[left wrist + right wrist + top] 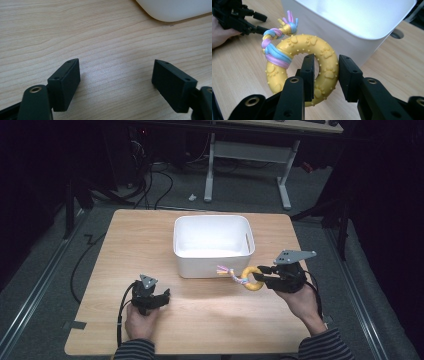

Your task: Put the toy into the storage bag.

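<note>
ring toy (pixel 312 62) sits clamped in our right gripper (pixel 325 75), one finger through its hole, rope tail pointing away; white bin (pixel 212 245) lies just beyond those fingers, likely the drop. left gripper (pixel 116 82), fingers apart, empty, rests over the desk (pixel 75 30).

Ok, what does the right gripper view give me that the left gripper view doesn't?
Right gripper view alone: the yellow ring with paw prints and a pink-and-blue rope knotted through it. The right gripper is clamped on the ring, one jaw through the hole and one outside. The left gripper sits farther off, with a hand behind it.

Left gripper view alone: the left gripper's own jaws, wide apart over bare wood, holding nothing.

Both: the white bin and the wooden table.
</note>
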`<state>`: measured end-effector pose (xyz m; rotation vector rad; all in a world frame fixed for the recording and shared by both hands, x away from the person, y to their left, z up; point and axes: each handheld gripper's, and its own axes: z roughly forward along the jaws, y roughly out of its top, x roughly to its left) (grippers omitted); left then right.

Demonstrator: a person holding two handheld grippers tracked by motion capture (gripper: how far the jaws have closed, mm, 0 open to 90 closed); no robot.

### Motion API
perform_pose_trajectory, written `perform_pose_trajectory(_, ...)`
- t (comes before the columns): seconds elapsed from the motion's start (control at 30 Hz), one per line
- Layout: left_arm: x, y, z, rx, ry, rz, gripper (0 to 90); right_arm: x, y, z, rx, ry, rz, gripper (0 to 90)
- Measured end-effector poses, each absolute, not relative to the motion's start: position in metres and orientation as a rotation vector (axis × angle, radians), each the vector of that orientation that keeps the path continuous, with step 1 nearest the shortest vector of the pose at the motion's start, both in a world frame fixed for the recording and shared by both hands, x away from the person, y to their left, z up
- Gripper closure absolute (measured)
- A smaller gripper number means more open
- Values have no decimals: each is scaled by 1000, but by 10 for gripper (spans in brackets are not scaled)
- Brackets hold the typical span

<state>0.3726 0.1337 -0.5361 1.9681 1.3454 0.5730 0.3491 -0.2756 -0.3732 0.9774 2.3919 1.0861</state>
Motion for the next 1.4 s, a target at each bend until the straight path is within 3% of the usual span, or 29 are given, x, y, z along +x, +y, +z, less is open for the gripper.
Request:
perform_pose_trajectory(0.8, 373, 134, -536, 1968, 1346, 574, 234, 403, -255, -326, 1003, 2347, 1116, 678)
perform_pose_trajectory(1.4, 373, 134, -536, 1968, 1345, 571, 233, 441, -230, -327, 1041, 2348, 1094, 678)
